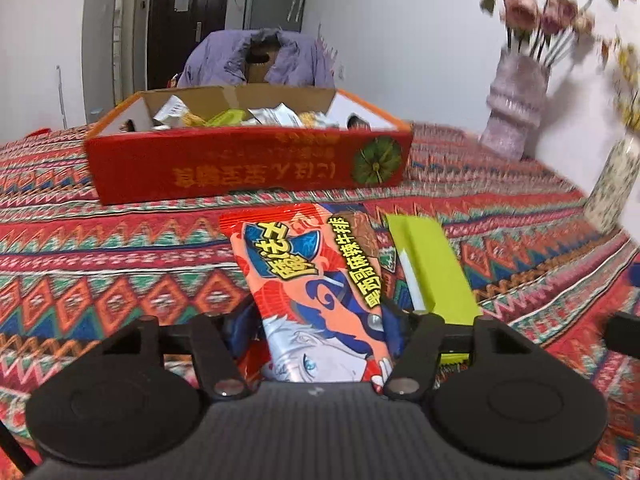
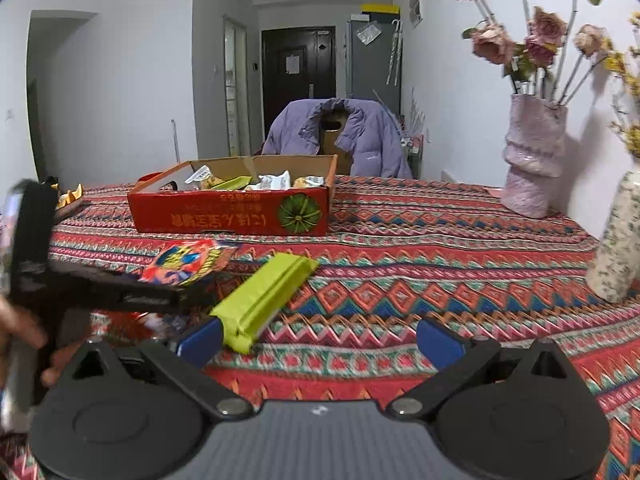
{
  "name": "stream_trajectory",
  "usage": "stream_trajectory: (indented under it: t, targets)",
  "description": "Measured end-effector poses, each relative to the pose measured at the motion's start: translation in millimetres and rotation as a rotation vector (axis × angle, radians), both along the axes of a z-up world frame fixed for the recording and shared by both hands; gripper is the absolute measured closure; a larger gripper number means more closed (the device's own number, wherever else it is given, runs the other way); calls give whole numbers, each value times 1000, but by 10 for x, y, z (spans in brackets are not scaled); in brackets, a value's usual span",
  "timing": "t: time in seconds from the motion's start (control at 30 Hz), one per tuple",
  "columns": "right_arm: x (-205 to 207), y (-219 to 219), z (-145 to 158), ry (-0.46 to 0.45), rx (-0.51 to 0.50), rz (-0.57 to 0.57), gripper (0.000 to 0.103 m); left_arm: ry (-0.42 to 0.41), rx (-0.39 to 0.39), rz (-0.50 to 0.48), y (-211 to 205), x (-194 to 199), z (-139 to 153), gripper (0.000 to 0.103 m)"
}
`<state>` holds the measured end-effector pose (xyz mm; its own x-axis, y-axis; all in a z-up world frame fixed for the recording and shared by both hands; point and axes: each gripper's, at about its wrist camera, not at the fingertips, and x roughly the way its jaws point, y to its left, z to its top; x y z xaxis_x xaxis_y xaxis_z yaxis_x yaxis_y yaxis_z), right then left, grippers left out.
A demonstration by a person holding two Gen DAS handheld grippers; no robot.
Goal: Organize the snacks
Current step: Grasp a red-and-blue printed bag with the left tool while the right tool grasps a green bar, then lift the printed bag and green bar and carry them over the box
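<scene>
Nearest the left wrist camera, the left gripper (image 1: 320,312) is clamped on a red snack packet (image 1: 316,280), which runs lengthwise out from between the two fingers toward the red cardboard box (image 1: 248,164); the pads press its lower half from both sides. No earlier view is at hand, so only the grip itself can be told.

Taking that box as the landmark, and going from big to small: the patterned tablecloth (image 1: 100,248) spreads under the box and on every side of it. Beyond the box, a purple jacket (image 1: 256,60) hangs over a chair. Right of the box, well apart from it, a pink vase (image 2: 534,156) with dried roses stands near the wall, and a speckled vase (image 2: 618,248) stands nearer the camera at the right edge.

The box itself sits open-topped and already holds several wrapped snacks (white, yellow and green wrappers, too small to read). In front of the box, the red packet's far end stops short of the box's front wall, apart from it. Just right of the red packet lies a lime-green packet (image 1: 432,268), flat on the cloth.

In the right wrist view, the right gripper (image 2: 318,340) stands wide open with nothing between its blue pads; the green packet's near end lies just beside its left finger (image 2: 200,340), whether touching I cannot tell.
</scene>
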<state>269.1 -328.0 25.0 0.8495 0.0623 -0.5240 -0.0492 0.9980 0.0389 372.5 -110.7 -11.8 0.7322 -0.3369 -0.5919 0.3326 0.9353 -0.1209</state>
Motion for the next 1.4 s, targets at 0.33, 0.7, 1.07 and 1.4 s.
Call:
stream_trajectory:
  t: [0.33, 0.7, 1.07, 1.4]
  targets:
    - [1032, 467, -383, 146, 46, 32, 10, -35, -31, 227, 964, -486, 330, 41]
    - [971, 502, -430, 135, 31, 11, 69, -54, -34, 246, 1140, -653, 503, 41]
    - [125, 389, -139, 84, 22, 83, 70, -93, -59, 183, 915, -1143, 676, 41]
    - [-295, 292, 58, 24, 28, 96, 70, -116, -36, 117, 608, -1360, 712, 41]
